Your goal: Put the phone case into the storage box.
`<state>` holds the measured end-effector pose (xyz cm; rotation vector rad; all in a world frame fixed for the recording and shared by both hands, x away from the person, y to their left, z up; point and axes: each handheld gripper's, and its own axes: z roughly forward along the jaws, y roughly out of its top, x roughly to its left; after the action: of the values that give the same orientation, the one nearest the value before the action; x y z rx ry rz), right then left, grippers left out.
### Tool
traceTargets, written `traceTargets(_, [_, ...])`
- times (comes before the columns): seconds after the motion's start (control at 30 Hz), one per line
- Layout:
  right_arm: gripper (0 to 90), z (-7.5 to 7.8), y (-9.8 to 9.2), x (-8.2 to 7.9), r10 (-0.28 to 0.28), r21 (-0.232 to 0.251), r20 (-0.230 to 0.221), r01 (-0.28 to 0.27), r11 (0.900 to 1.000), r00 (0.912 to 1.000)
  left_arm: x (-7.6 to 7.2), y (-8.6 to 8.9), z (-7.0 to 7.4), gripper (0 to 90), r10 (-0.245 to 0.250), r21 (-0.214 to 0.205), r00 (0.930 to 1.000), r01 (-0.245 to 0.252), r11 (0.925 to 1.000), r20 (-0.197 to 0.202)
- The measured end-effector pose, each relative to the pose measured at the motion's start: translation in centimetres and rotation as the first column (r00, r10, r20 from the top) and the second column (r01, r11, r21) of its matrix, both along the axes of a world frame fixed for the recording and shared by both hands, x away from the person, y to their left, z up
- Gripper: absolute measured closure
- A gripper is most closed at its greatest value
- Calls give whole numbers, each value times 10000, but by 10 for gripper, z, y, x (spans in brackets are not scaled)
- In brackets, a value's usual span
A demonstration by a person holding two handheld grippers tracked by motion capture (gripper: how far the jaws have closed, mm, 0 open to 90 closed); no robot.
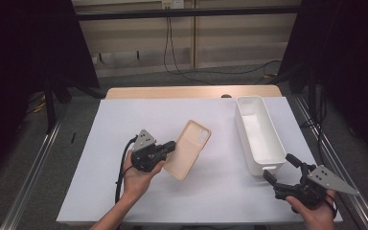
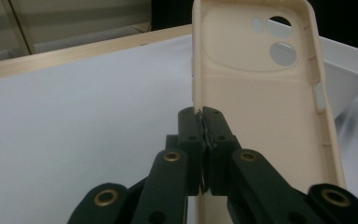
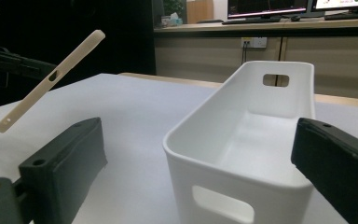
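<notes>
Left gripper view shows your left claw [image 2: 204,122] clamped tight on the side rim of the phone case [image 2: 261,98], a smooth beige rubbery shell with rounded corners and camera cut-outs at its far end. From the high view, the case [image 1: 188,149] hangs tilted above the white desk [image 1: 124,120], its long axis running away from you and a little rightward, hollow side facing up. Your right claw [image 1: 280,168] stands wide apart near the close end of the white bin [image 1: 258,134], a long glossy plastic tub with handle slots, lying lengthwise away from you on the desk's right side.
</notes>
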<state>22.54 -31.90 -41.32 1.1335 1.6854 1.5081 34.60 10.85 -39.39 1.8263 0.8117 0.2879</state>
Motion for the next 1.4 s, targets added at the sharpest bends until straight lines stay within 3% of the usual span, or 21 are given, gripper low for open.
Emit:
traceTargets(0.23, [28, 8, 17, 13, 589, 169, 168, -592, 9981, 9981, -6, 6, -5, 876, 113, 6, 9999, -113, 9999, 101])
traceTargets(0.4, [47, 8, 34, 23, 1002, 233, 25, -1002, 9947, 9950, -6, 6, -8, 876, 271, -35, 9995, -271, 9996, 147])
traceTargets(0.67, [40, 12, 52, 39, 1260, 112, 11, -1260, 9920, 9920, -8, -6, -7, 876, 95, -51, 9992, -93, 9999, 379])
traceTargets(0.83, [89, 16, 63, 43, 1639, 66, 343, -1642, 9864, 9859, -7, -13, -5, 876, -4, -64, 9991, 7, 10000, 426])
traceTargets(1.2, [52, 24, 83, 57, 1823, 150, -199, -1820, 9832, 9830, -9, -21, -1, 876, -27, -62, 9980, 31, 10000, 624])
traceTargets(1.4, [73, 27, 93, 64, 1963, 277, -242, -1956, 9803, 9802, -10, -24, 2, 876, -32, 5, 9972, 32, 10000, 744])
